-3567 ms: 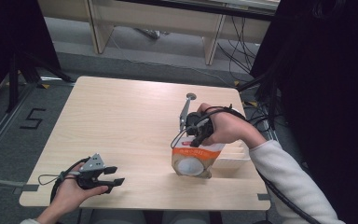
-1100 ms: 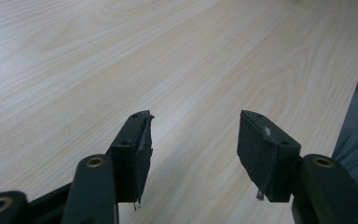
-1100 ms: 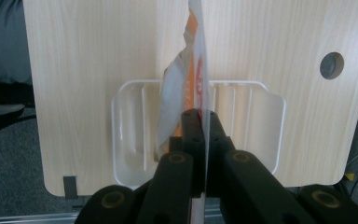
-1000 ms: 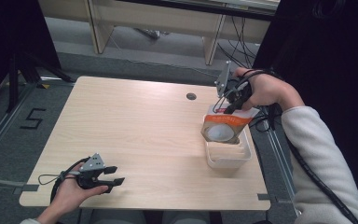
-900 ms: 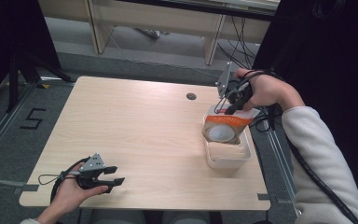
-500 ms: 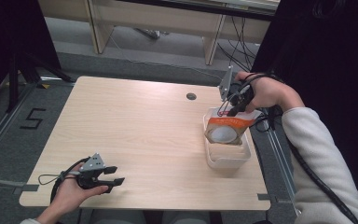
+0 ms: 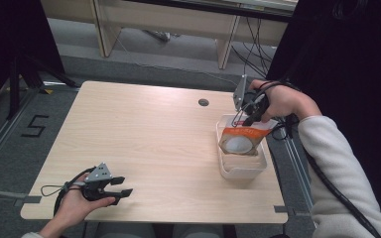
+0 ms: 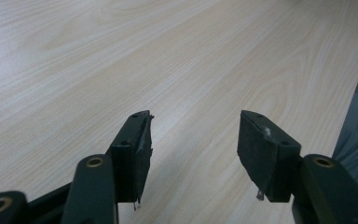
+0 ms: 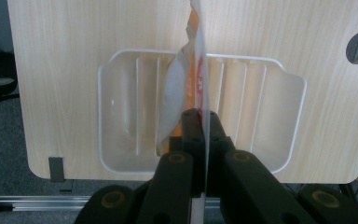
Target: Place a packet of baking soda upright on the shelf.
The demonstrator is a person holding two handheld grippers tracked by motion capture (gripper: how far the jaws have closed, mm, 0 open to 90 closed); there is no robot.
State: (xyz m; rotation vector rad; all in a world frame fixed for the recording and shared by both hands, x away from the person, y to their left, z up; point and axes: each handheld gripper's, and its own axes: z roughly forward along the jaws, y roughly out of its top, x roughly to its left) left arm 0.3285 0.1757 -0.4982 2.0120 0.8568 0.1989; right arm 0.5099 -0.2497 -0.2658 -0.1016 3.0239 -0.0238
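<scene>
So the right gripper (image 7: 248,110) is up over the right side of the table, jaws pressed tight on the top edge of an orange and white pouch (image 7: 240,141). The pouch hangs straight down from it, over a clear plastic tray (image 7: 242,167) that sits along the table's right edge, roughly midway down. Can't really tell if the bottom of the pouch touches the tray floor or not. In the right gripper view the pouch (image 9: 186,88) is edge-on, running right down the middle of the ribbed tray (image 9: 121,112), with the jaws clamped either side of it.

Left gripper (image 7: 114,187) is way over at the front left corner of the table (image 7: 144,129), well apart from all that, in the person's left hand (image 7: 72,210). Its jaws are spread wide with nothing between them, just bare wood grain in the left gripper view (image 8: 193,154).

There's a small round hole (image 7: 203,102) in the tabletop near the far edge, just beside the right hand.
</scene>
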